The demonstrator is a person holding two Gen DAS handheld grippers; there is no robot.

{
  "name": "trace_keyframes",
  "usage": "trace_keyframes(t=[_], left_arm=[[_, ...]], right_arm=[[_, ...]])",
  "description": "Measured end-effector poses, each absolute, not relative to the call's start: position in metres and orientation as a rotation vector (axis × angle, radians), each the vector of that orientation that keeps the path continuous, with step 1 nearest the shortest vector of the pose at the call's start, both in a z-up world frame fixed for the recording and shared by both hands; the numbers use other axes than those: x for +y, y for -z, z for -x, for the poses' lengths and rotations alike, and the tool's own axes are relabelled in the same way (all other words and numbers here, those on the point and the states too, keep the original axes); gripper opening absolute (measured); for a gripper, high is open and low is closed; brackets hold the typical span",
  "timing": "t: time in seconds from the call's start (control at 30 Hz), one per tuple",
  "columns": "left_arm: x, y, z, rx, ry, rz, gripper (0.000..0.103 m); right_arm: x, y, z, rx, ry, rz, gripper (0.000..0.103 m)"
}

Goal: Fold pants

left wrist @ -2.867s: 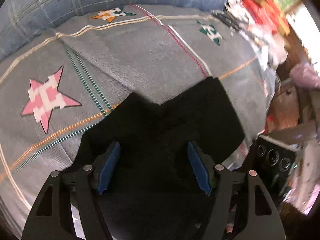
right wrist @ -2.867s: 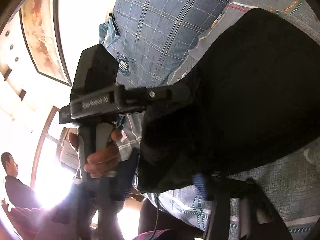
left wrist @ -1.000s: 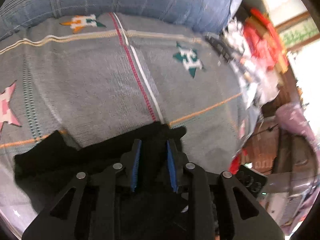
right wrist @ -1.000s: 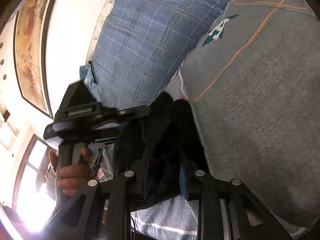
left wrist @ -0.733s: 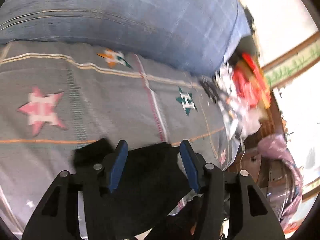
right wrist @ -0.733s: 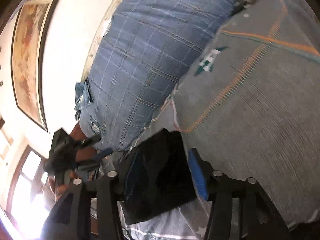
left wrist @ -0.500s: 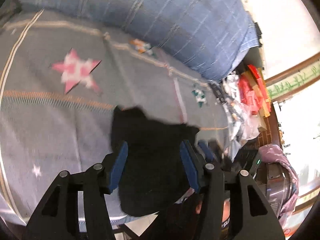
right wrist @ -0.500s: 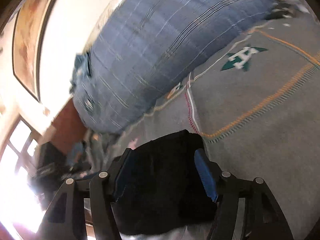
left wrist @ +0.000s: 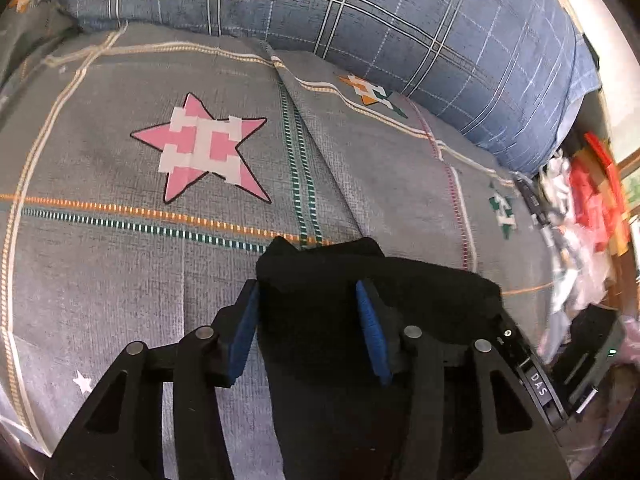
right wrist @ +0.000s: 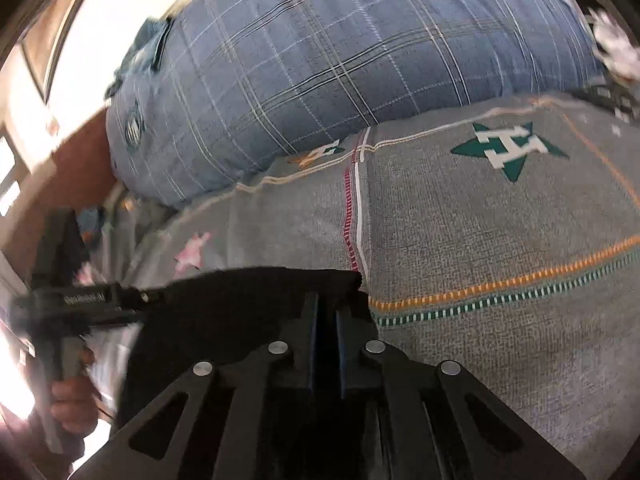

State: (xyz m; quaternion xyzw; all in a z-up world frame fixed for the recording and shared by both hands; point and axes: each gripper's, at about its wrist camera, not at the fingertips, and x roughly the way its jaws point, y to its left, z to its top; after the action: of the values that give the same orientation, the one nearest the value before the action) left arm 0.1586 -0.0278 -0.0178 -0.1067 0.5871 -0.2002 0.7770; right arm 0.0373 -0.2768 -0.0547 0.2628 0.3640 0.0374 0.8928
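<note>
Pants [left wrist: 360,292]: soft black bundle on coarse-woven grey bedspread [left wrist: 100,280].

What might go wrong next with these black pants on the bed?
The right gripper pinches only a corner of the pants, so it may slip out. The left gripper has open jaws around the cloth, so one-sided pulling could skew the fold. The pants lie near the edge of the bedspread and may slide off.

"DAS" on right hand-held gripper [left wrist: 536,384]
</note>
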Motion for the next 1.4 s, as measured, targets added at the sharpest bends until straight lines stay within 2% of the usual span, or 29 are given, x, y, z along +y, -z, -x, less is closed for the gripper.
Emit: trace_keyframes(t=[0.03,0.2,0.27,0.33,0.37,0.47,0.5,0.53,0.57,0.67,0.73,0.8,0.83,0.87,0.97,1.17,1.4], left_arm=[[-0.021,0.015,-0.161,1.287,0.454,0.27,0.047],[0.002,-0.002,-0.151,1.295,0.495,0.35,0.046],[0.007,-0.006,-0.136,1.285,0.521,0.353,0.046],[0.01,-0.005,-0.12,1.291,0.549,0.352,0.046],[0.011,-0.002,-0.111,1.294,0.562,0.356,0.046],[0.007,0.015,-0.095,1.335,0.588,0.362,0.047],[0.002,0.019,-0.093,1.348,0.582,0.36,0.047],[0.0,0.021,-0.091,1.354,0.57,0.356,0.047],[0.0,0.017,-0.088,1.345,0.567,0.353,0.047],[-0.004,0.014,-0.084,1.328,0.559,0.308,0.047],[-0.01,0.02,-0.083,1.325,0.544,0.277,0.049],[-0.015,0.028,-0.081,1.328,0.538,0.254,0.051],[-0.014,0.029,-0.081,1.326,0.532,0.259,0.051],[-0.012,0.028,-0.081,1.328,0.536,0.268,0.051],[-0.001,0.015,-0.08,1.317,0.553,0.259,0.049],[-0.002,-0.029,-0.094,1.176,0.568,0.247,0.049],[-0.048,-0.029,-0.138,1.145,0.531,0.19,0.049]], right_arm=[[-0.281,0.054,-0.034,0.75,-0.089,-0.589,0.015],[-0.3,0.042,-0.009,0.683,-0.13,-0.761,0.021],[-0.296,0.036,0.001,0.683,-0.147,-0.746,0.036],[-0.287,0.035,0.012,0.71,-0.169,-0.728,0.046],[-0.283,0.038,0.016,0.729,-0.175,-0.729,0.047],[-0.278,0.046,0.02,0.769,-0.167,-0.73,0.048],[-0.273,0.047,0.02,0.771,-0.176,-0.697,0.041],[-0.269,0.045,0.02,0.782,-0.168,-0.653,0.017],[-0.264,0.04,0.02,0.788,-0.151,-0.598,0.01],[-0.256,0.02,0.031,0.743,-0.115,-0.468,0.008],[-0.254,0.037,0.027,0.817,-0.059,-0.392,0.008],[-0.26,0.054,0.028,0.835,-0.057,-0.434,0.013],[-0.268,0.053,0.031,0.822,-0.045,-0.485,0.025],[-0.273,0.052,0.032,0.826,-0.036,-0.511,0.032],[-0.283,0.047,0.04,0.806,-0.043,-0.577,0.032],[-0.278,0.008,0.032,0.65,-0.087,-0.588,0.033],[-0.244,0.005,-0.022,0.621,-0.156,-0.473,0.032]])
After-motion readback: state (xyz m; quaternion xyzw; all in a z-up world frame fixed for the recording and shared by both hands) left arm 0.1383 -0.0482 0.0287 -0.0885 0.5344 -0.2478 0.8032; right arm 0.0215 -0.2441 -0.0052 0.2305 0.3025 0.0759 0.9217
